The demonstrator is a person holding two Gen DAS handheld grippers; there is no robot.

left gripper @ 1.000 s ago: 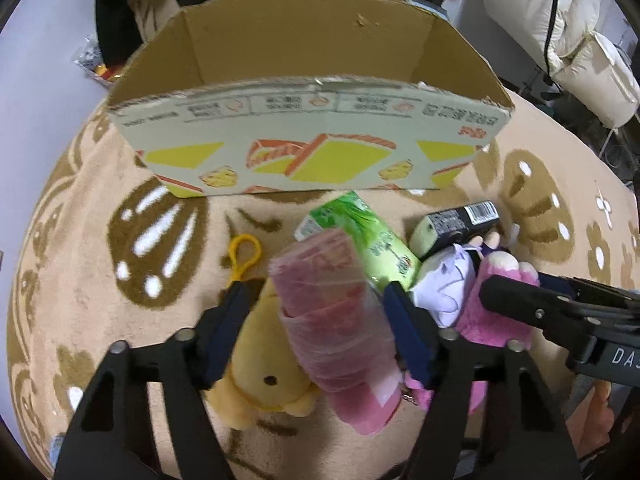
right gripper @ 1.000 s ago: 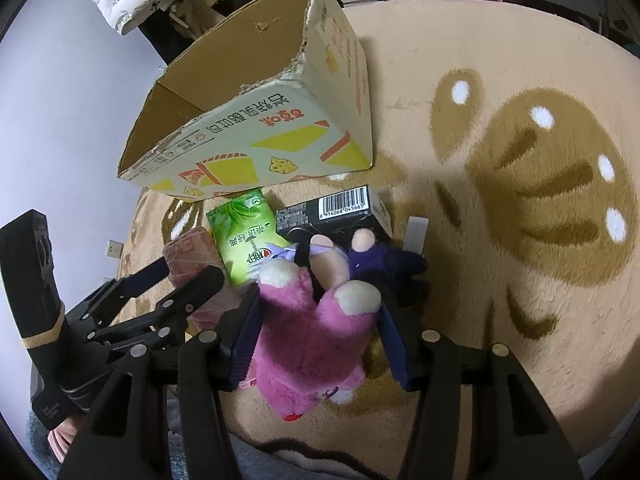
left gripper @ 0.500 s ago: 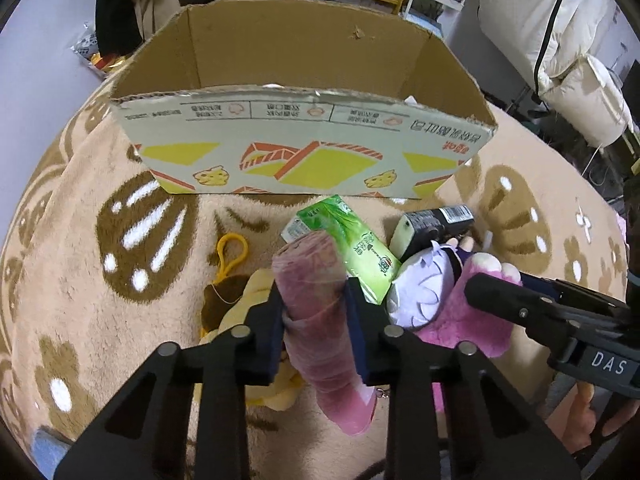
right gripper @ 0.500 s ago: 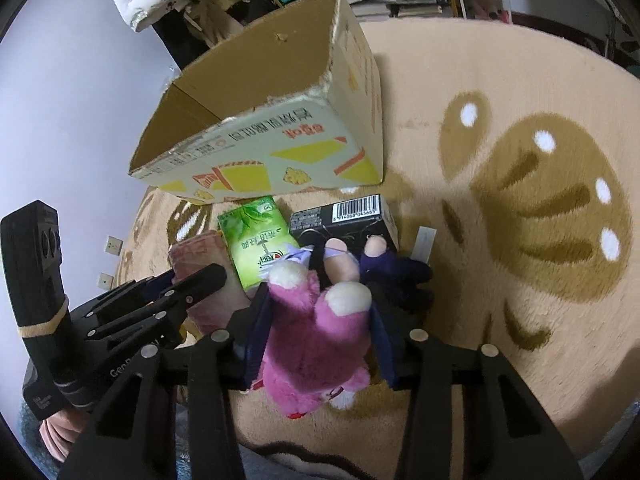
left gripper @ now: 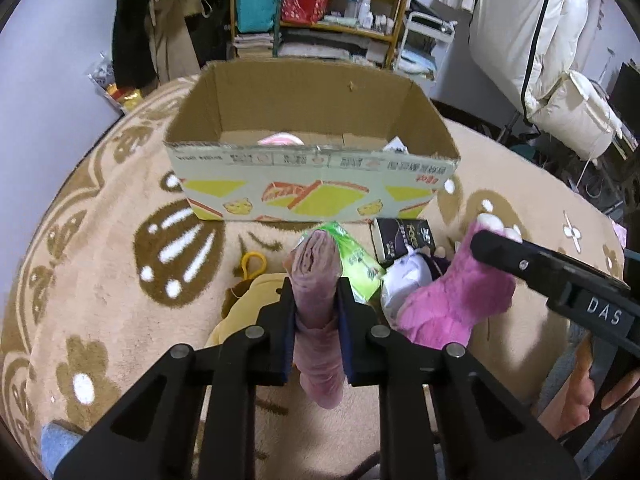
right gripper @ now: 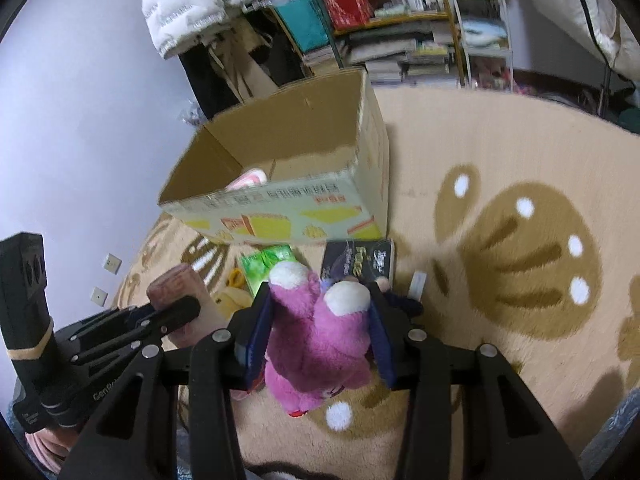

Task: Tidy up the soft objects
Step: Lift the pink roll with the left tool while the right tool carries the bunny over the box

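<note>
My left gripper [left gripper: 316, 300] is shut on a rolled pink cloth [left gripper: 318, 276], squeezed between its blue pads and lifted off the rug. My right gripper [right gripper: 320, 312] is shut on a magenta plush toy [right gripper: 316, 340] with white ears, also raised; the same plush toy [left gripper: 460, 300] shows at the right of the left wrist view. An open cardboard box [left gripper: 312, 184] stands just beyond both, with a pink item [left gripper: 280, 139] on its floor. A yellow plush [left gripper: 248, 300] with a yellow ring lies on the rug under the left gripper.
A green tissue pack [left gripper: 356, 260], a black carton [left gripper: 404, 238] and a white-and-purple doll [left gripper: 408, 276] lie in front of the box on the beige patterned rug [left gripper: 100, 280]. Shelves [left gripper: 320, 8], hanging clothes and a white rack stand behind the box. A person's hand [left gripper: 592, 392] holds the right gripper.
The left jaws closed onto the pink cloth roll and lifted it. The right gripper tightened on the magenta plush and raised it. Both views now look into the box.
</note>
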